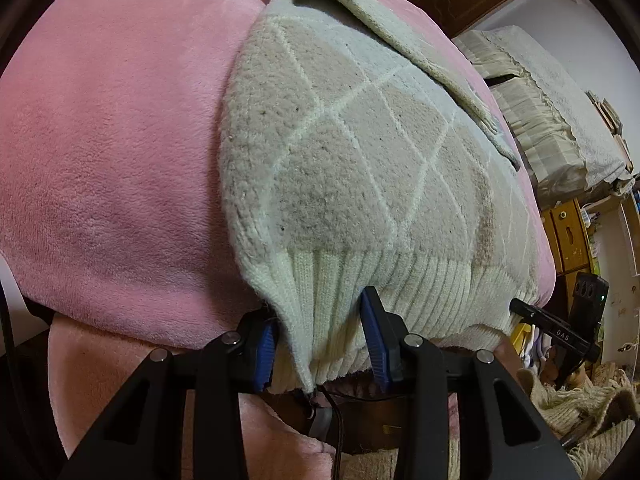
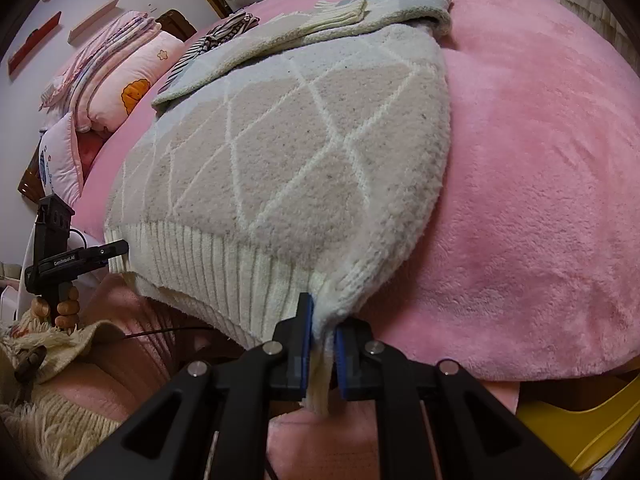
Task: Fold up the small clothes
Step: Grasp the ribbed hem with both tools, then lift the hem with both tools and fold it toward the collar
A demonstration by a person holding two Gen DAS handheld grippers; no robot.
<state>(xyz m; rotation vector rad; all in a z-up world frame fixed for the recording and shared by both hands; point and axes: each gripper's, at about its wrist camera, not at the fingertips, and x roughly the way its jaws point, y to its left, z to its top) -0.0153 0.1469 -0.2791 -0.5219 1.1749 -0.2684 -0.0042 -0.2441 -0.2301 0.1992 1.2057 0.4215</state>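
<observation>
gripper [image 2: 68, 260] lettering "Genrobot.AI", other gripper [image 1: 560, 330] "DAS"

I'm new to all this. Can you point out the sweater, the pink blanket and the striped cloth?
sweater [image 2: 304, 168]: right wrist view, on its diamond-patterned body.
pink blanket [image 1: 112, 152]: left wrist view, on a bare stretch left of the sweater.
striped cloth [image 2: 224, 34]: right wrist view, on its bunched middle.
</observation>
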